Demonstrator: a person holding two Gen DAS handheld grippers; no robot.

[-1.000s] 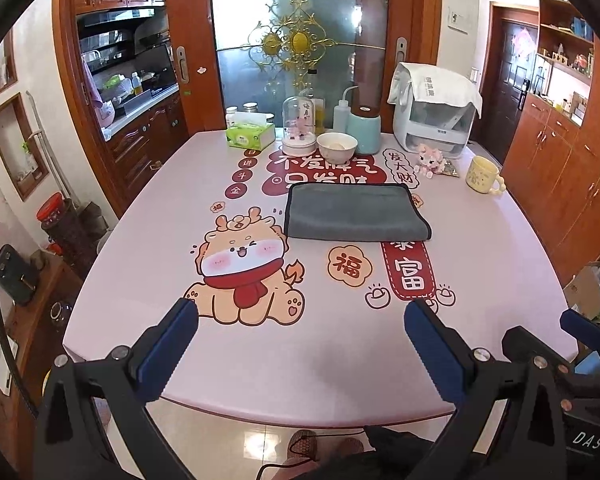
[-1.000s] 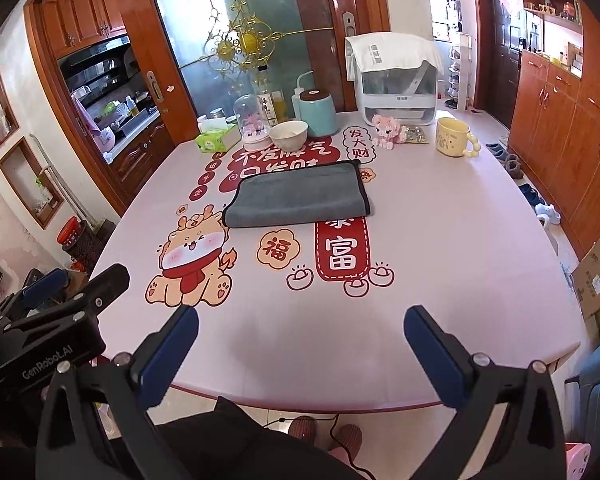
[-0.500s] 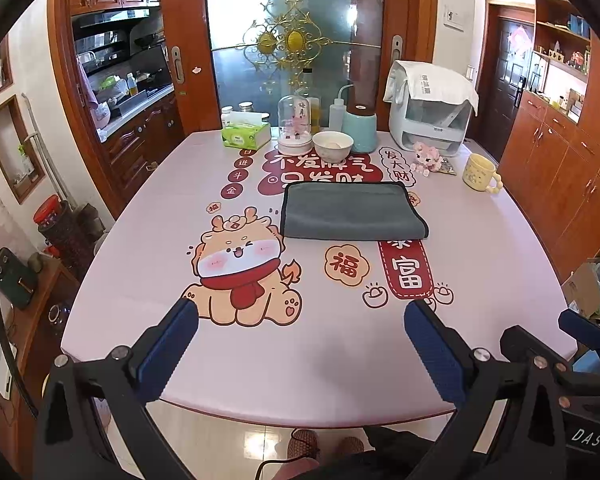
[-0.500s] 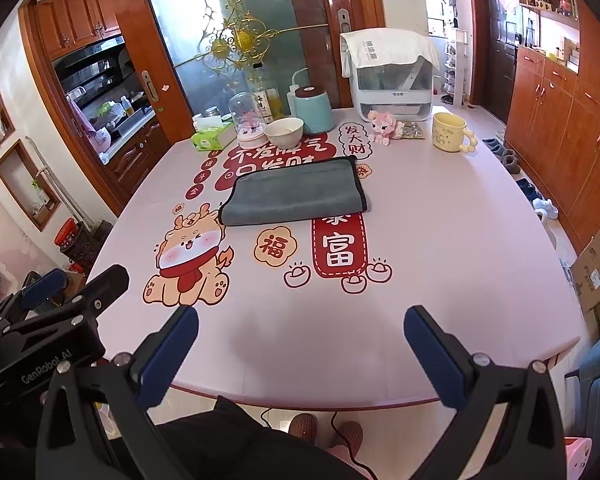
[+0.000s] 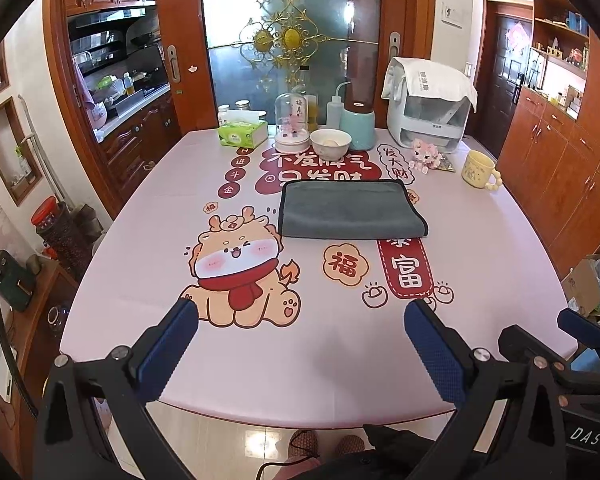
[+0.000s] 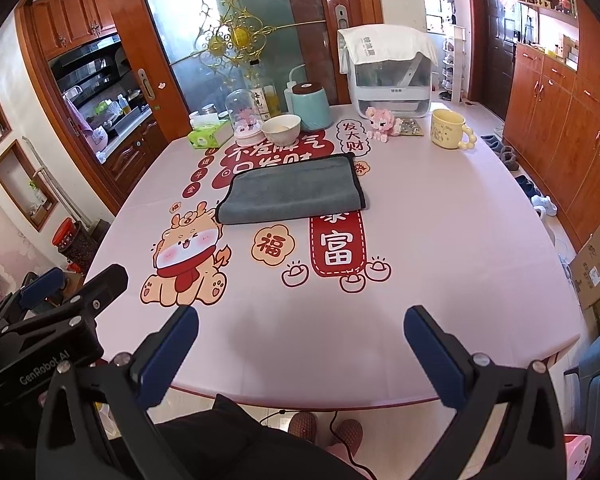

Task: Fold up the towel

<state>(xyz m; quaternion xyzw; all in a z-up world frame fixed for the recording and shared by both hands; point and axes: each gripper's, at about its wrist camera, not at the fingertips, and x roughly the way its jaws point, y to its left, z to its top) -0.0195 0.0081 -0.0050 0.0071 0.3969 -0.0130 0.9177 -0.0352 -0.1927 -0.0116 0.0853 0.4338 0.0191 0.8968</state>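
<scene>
While both tools gape, towel (image 5: 350, 210) lies mid-table (image 5: 140, 240).

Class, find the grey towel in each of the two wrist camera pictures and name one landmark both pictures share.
Left wrist view: the grey towel lies flat just right of centre, beyond the open left gripper.
Right wrist view: the towel lies at centre, slightly left, beyond the open right gripper.
Shared landmark: the yellow mug, right of the towel.

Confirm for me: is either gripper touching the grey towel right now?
No. The grey towel lies alone mid-table, while the left gripper and right gripper hang open at the near edge.
</scene>
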